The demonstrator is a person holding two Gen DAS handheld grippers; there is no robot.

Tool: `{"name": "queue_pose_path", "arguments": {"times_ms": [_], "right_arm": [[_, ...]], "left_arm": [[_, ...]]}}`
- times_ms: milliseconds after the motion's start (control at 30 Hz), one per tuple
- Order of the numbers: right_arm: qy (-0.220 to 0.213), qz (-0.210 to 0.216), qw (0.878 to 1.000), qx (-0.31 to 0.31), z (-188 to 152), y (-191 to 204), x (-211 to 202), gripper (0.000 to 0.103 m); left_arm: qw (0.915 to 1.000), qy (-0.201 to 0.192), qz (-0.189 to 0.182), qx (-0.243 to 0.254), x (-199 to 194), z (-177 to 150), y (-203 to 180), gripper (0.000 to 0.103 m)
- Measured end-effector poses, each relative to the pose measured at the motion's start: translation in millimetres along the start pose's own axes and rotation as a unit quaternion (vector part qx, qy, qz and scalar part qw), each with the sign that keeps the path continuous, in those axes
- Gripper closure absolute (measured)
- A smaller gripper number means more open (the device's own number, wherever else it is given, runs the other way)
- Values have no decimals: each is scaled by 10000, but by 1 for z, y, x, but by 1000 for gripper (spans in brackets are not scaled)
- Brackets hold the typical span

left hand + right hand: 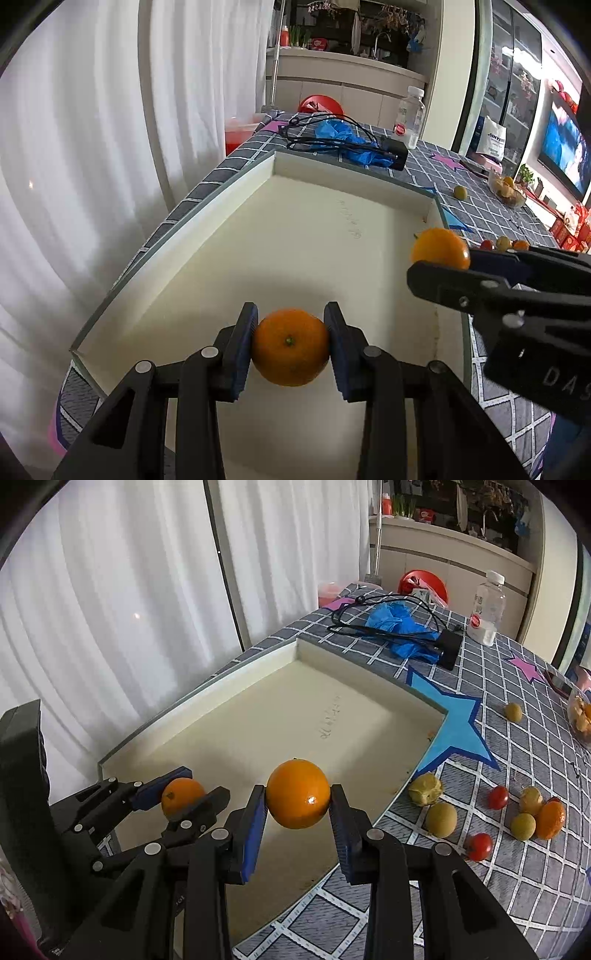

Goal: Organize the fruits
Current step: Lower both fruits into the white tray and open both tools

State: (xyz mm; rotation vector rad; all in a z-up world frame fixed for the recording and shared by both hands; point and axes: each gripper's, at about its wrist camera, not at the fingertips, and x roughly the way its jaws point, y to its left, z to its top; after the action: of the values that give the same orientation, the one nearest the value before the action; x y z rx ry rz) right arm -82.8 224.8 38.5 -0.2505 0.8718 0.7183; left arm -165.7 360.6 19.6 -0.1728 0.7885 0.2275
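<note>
Two oranges [298, 794] over checked tablecloth [517, 867]

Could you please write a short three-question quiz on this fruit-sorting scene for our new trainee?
1. True or false: the left hand-held gripper holds an orange.
2. What does the right hand-held gripper hold? A) tomato B) orange C) bottle
3. Is any fruit resting on the floor of the white tray?

Key: 1 true. 2 B: the second orange. 3 None seen; loose fruit such as a red tomato lies on the checked tablecloth.
</note>
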Motion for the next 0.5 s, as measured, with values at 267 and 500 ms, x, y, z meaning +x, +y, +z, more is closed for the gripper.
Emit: {"name": "queue_pose_path", "arguments": {"times_ms": [267,500], "right_arm": [[21,-71,10000,-28,2,3,1,46],[-366,-327,9982,344,-2,-16,-30,9]], "left_arm": [[9996,149,225,-13,6,-3,5,28],[9990,216,372,121,9,-3,3,27]]}}
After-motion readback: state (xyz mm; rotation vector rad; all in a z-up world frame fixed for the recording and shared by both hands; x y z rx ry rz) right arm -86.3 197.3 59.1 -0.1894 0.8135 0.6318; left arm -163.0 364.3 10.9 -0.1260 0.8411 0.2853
